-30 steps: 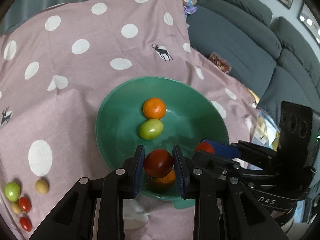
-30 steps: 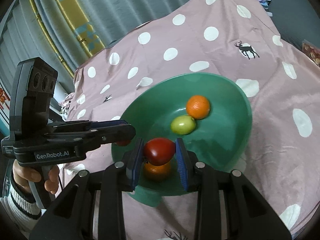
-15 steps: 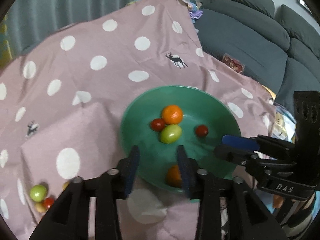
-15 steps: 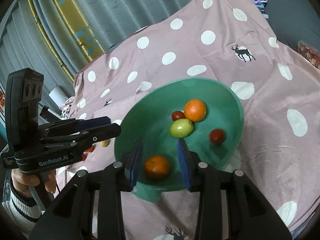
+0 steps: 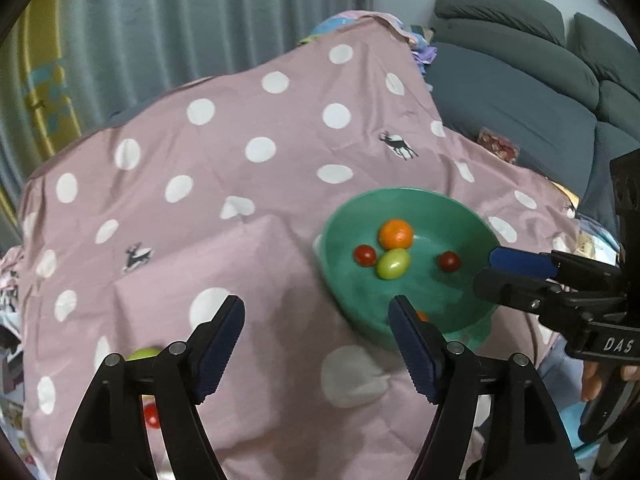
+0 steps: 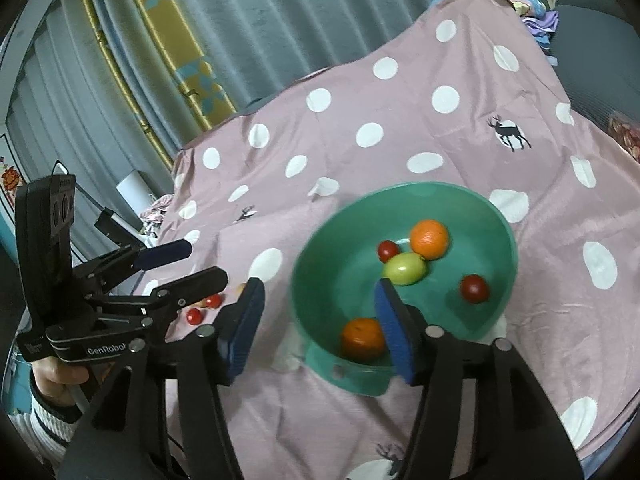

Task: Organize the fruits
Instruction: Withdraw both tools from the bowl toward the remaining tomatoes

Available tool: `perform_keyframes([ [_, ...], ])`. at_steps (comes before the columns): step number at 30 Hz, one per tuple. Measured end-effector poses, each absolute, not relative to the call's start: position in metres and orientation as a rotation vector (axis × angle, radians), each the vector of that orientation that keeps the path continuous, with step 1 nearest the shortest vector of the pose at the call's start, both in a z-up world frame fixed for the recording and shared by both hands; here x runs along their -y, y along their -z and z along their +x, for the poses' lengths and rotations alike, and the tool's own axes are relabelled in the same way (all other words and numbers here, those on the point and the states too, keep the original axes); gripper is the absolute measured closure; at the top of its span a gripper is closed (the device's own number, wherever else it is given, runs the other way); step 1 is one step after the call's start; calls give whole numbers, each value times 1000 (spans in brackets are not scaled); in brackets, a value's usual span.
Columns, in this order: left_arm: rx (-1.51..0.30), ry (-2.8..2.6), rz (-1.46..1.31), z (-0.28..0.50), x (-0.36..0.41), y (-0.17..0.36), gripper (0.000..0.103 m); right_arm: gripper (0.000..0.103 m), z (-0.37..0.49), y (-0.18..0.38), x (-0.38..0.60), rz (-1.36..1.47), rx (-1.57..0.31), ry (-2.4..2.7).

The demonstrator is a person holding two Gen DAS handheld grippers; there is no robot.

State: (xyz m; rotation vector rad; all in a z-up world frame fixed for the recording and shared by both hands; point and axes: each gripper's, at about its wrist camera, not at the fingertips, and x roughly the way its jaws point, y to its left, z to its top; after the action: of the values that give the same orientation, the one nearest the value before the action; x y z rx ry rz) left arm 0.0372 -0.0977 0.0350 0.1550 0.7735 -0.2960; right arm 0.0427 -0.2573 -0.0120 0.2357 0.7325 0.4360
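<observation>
A green bowl (image 5: pixel 404 193) (image 6: pixel 332 268) sits on the pink dotted cloth. It holds an orange (image 6: pixel 429 239), a green fruit (image 6: pixel 405 268), two red tomatoes (image 6: pixel 388 250) (image 6: pixel 474 288) and a second orange (image 6: pixel 363 339) at the near wall. My left gripper (image 5: pixel 316 320) hangs over the cloth left of the bowl, its jaws opening with nothing between them. My right gripper (image 6: pixel 318 300) is above the bowl's near rim, its jaws also opening and empty. On the cloth to the left lie a green fruit (image 5: pixel 144 354) and small red tomatoes (image 6: pixel 213 301), partly hidden by the fingers.
The pink cloth (image 5: pixel 248 240) drapes over a raised surface and falls away at its edges. A grey sofa (image 5: pixel 520 92) stands at the right and curtains (image 6: pixel 240 40) at the back. A hand (image 6: pixel 56 380) in a striped sleeve holds the left gripper.
Both grippers let go of their red tomatoes, which now lie in the bowl. Both jaws have spread wide. The left gripper rose and swung left off the bowl; the right one lifted slightly.
</observation>
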Motion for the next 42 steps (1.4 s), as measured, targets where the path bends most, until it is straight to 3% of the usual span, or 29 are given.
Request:
perform_keyframes([
  [4, -773, 267, 126, 28, 79, -36, 21, 38, 40, 8, 245, 225, -731, -456],
  [23, -853, 2, -213, -33, -102, 0, 20, 38, 36, 12, 173, 104, -798, -580],
  [42, -900, 142, -216, -28, -95, 34, 20, 38, 43, 54, 109, 5, -936, -680],
])
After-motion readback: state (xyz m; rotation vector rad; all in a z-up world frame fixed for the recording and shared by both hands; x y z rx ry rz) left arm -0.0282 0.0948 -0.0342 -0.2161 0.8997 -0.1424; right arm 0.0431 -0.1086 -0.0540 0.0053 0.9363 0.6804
